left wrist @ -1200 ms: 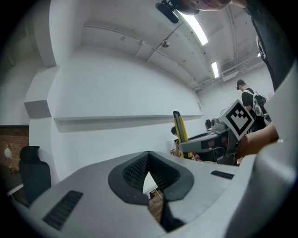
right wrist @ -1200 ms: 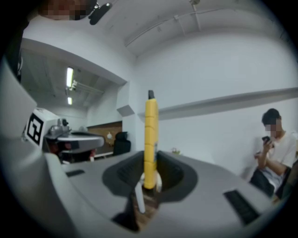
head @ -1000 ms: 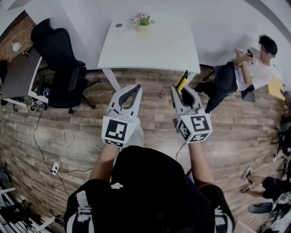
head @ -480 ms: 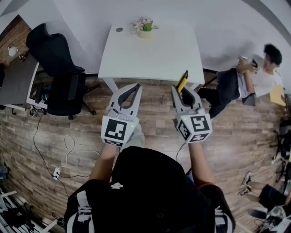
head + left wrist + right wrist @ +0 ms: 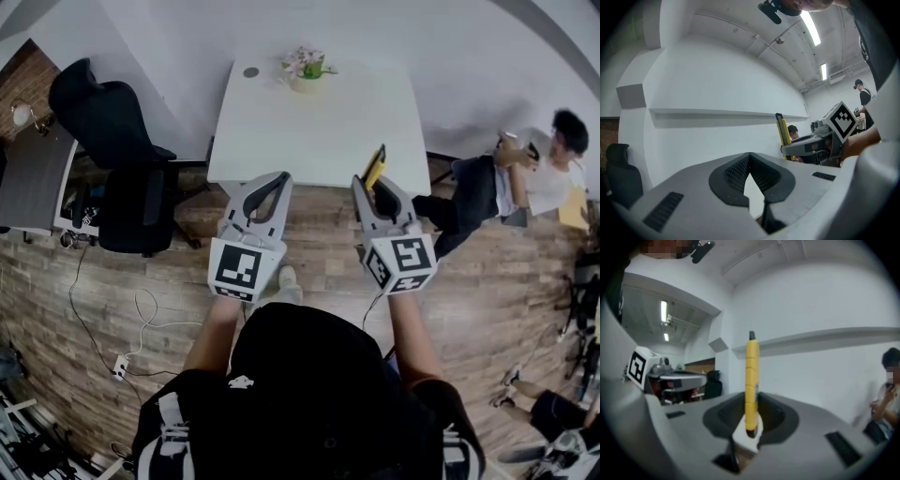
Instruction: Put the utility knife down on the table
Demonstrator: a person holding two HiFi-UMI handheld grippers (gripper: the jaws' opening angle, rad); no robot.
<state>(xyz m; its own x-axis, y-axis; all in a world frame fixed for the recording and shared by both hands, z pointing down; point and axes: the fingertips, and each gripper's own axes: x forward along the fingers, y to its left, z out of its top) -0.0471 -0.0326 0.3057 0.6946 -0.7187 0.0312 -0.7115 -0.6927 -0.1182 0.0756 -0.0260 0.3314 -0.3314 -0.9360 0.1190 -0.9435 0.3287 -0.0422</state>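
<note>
Holding the knife: the right gripper (image 5: 751,425) is clamped on the lower end of the yellow utility knife (image 5: 751,376). The knife stands upright between its jaws and rises well above them. A grip this low probably leaves most of the body free to be tipped over and laid flat.
Left gripper: the left gripper (image 5: 750,157) has its jaws together at the tips, with nothing between them. It is held level just beside the right one and seems to have no part in the job, which needs only one hand.
Table: the white table (image 5: 319,131) lies just ahead of both grippers' tips. Its near part is bare, so that looks like the landing spot. The knife is not yet set down.
Far end: a small potted plant (image 5: 305,66) and a small dark round thing (image 5: 251,72) sit well beyond the grippers, at the table's far edge and out of the way.
Surroundings: a black office chair (image 5: 112,141) stands out to the left gripper's side. A seated person (image 5: 539,173) is out to the right gripper's side, well apart.
Hidden: the knife's bottom end sits down inside the jaws and cannot be seen.
Hard to tell: whether the blade is out, since the right gripper view is soft and only a dark tip shows. It is also unclear whether the knife is already over the tabletop or short of its edge.
</note>
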